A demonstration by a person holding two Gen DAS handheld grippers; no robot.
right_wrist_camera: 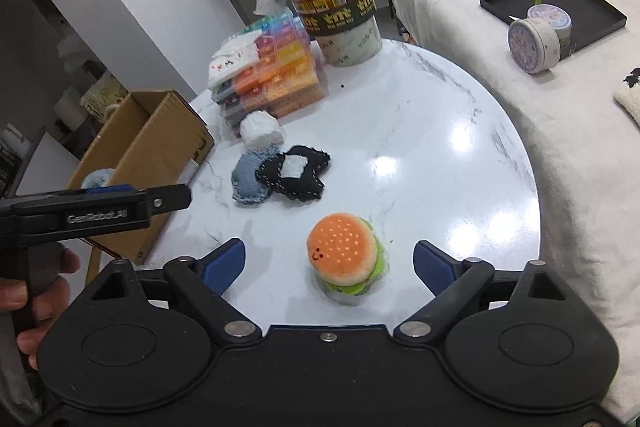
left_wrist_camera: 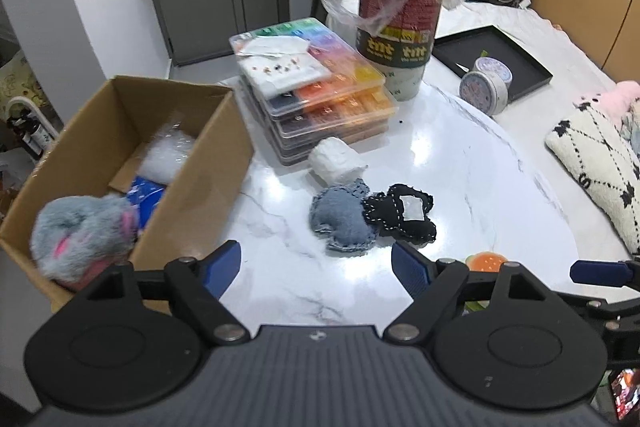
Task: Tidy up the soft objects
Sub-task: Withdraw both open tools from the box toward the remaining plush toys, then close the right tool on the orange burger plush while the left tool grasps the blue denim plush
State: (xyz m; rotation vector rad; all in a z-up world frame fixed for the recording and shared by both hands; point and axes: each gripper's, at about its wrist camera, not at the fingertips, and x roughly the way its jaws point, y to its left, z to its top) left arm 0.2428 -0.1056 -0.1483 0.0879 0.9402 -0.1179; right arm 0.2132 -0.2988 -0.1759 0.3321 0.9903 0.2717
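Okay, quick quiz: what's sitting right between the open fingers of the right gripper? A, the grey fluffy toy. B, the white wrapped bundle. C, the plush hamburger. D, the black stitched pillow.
C: in the right wrist view the plush hamburger sits on the white table between the open fingers of the right gripper, not yet gripped.

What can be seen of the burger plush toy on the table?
The burger plush toy is a small soft toy with an orange bun top dotted with pale seeds and a tiny stitched face, a cream lower bun and green lettuce edging. It sits slightly tilted on the white marble table, apart from the other fabric pieces. It lies just ahead of the right hand-held gripper, whose jaws stand open on either side without touching it.
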